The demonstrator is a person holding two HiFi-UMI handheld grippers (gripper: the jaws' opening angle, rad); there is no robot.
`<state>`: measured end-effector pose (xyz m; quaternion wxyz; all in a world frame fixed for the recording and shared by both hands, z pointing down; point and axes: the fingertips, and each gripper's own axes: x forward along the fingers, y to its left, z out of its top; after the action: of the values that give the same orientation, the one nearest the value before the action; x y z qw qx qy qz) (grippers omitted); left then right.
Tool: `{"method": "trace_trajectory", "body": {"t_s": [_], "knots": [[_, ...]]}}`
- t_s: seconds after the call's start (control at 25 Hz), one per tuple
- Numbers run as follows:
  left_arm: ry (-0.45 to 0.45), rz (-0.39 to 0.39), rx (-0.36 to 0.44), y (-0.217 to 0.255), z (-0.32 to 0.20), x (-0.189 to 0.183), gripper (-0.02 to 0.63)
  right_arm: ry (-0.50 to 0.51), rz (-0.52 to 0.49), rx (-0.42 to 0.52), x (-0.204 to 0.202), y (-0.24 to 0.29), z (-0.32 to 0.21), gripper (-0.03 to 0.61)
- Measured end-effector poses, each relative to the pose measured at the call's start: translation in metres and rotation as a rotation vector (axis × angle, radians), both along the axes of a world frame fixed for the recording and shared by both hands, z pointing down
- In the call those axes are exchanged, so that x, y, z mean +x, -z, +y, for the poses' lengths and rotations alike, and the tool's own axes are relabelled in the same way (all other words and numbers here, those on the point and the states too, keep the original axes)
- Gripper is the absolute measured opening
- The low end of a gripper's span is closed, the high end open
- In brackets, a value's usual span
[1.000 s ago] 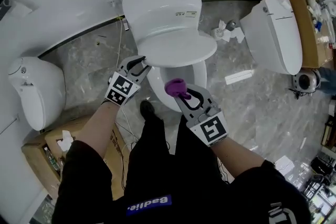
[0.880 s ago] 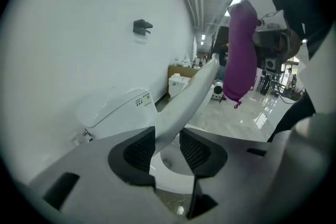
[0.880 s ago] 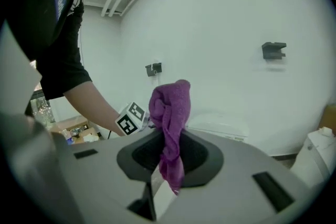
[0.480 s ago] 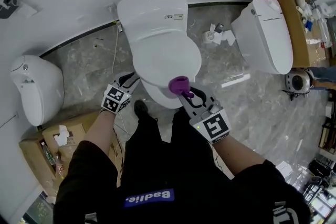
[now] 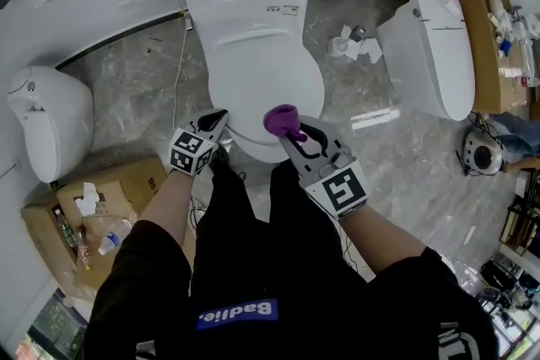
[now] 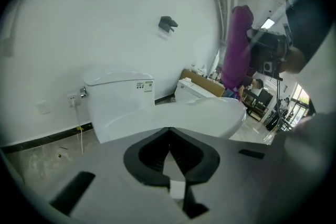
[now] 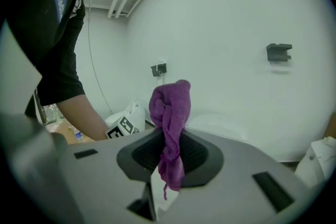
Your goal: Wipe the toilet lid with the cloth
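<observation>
My left gripper (image 5: 218,119) has just snapped closed, empty, seemingly beside the toilet lid (image 5: 266,72); my right gripper (image 5: 297,133) pinches the cloth (image 5: 281,119) (purple, bunched).

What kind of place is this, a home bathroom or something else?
Probably a toilet showroom or test room, not a home bathroom: a middle toilet, a left toilet and a right toilet stand close together, with a cardboard box on the floor.
</observation>
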<state>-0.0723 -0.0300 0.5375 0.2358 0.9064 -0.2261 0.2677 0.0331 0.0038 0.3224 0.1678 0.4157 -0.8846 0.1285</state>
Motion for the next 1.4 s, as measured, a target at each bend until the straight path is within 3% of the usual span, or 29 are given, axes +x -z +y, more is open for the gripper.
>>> {"method": "trace_trajectory", "body": {"t_s": [0.36,0.68,0.84,1.04,1.4], "knots": [[0.034,0.051,-0.065,-0.039,0.032,0.002,0.015,0.003,0.006,-0.053,-0.001,-0.046,-0.003,0.064],[0.009,0.051,-0.08,-0.054,0.049,0.006,0.015,0.029,0.034,-0.114,-0.008,-0.091,-0.006,0.064],[0.004,0.072,-0.066,-0.044,0.041,0.008,0.015,0.101,0.098,-0.089,-0.019,-0.105,-0.035,0.064],[0.041,0.153,-0.002,-0.014,0.008,0.008,0.015,0.217,0.223,-0.038,-0.042,-0.138,-0.094,0.064],[0.191,0.214,0.063,0.001,-0.066,-0.016,0.015,0.419,0.414,-0.037,-0.108,-0.241,-0.176,0.064]]}}
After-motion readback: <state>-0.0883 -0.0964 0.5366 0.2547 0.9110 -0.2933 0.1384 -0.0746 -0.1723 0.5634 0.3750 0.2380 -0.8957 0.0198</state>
